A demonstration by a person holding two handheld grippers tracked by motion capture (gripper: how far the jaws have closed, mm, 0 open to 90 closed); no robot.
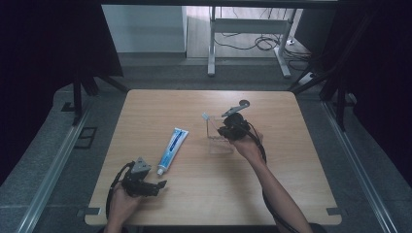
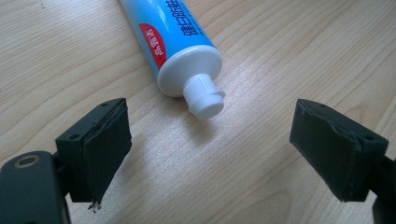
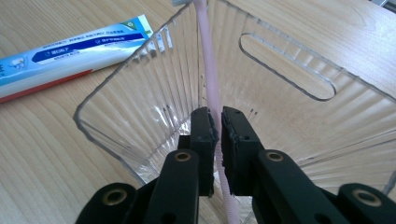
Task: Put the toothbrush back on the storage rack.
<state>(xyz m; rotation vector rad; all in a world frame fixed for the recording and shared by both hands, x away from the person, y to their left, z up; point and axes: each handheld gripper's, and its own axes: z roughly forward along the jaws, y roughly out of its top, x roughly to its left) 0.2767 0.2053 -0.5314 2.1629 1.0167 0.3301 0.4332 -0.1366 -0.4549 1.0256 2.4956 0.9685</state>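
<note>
Right gripper [image 1: 228, 127] over clear container [image 1: 219, 139]; toothpaste tube [image 1: 172, 150] left.

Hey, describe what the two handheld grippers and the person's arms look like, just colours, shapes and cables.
Both are black. The left gripper carries a grey three-cornered plate on top, and a black cable loops from it past the hand. The right gripper trails a black cable along the forearm. Up close, each has two blocky black jaws with flat, slightly frayed pads and brass-coloured rivets at the joints. The forearms show no sleeves.

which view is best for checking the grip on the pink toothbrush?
Right gripper view: the right gripper jaws are shut on the pink toothbrush handle inside the clear container. High view shows the brush head poking above the container, small and far off.
</note>
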